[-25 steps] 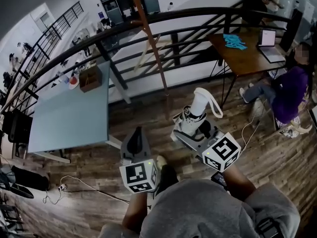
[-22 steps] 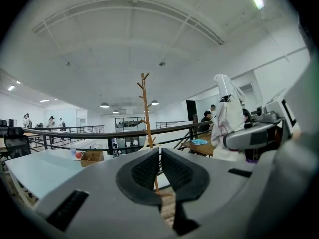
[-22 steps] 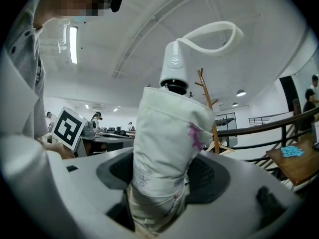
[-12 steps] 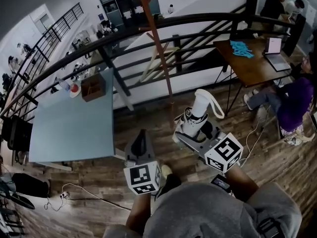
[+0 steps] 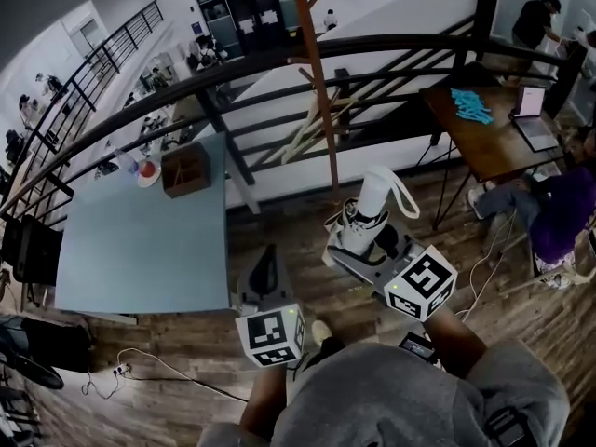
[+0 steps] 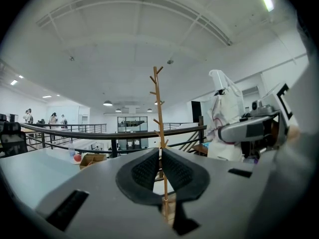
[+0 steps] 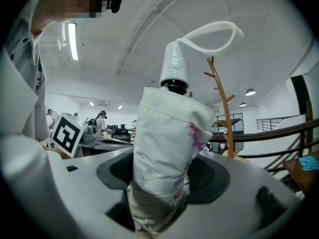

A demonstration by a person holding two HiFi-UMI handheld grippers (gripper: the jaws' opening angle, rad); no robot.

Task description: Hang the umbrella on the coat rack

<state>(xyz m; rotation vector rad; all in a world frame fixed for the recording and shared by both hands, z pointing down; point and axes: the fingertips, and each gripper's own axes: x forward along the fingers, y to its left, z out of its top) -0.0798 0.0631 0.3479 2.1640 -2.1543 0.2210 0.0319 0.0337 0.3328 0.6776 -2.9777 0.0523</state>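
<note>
A folded white umbrella [image 5: 371, 209] with a white handle and a strap loop [image 5: 403, 194] stands upright in my right gripper [image 5: 359, 237], which is shut on its fabric body. In the right gripper view the umbrella [image 7: 167, 148] fills the jaws, its handle [image 7: 174, 63] on top and the loop [image 7: 214, 34] arching right. The wooden coat rack [image 5: 321, 91] rises just beyond, by the railing; its pegs show behind the umbrella [image 7: 222, 98]. My left gripper [image 5: 263, 274] is shut and holds nothing, and its pads meet in line with the rack pole [image 6: 158, 108].
A blue-grey table [image 5: 140, 236] with a cardboard box [image 5: 184, 168] stands at left. A black curved railing [image 5: 279, 59] runs behind the rack. A wooden desk [image 5: 484, 133] with a laptop and a seated person [image 5: 559, 214] are at right. Cables lie on the wood floor.
The head view has shifted, so the coat rack and table now sit further right and nearer in view. Both grippers keep their places and the umbrella stays gripped.
</note>
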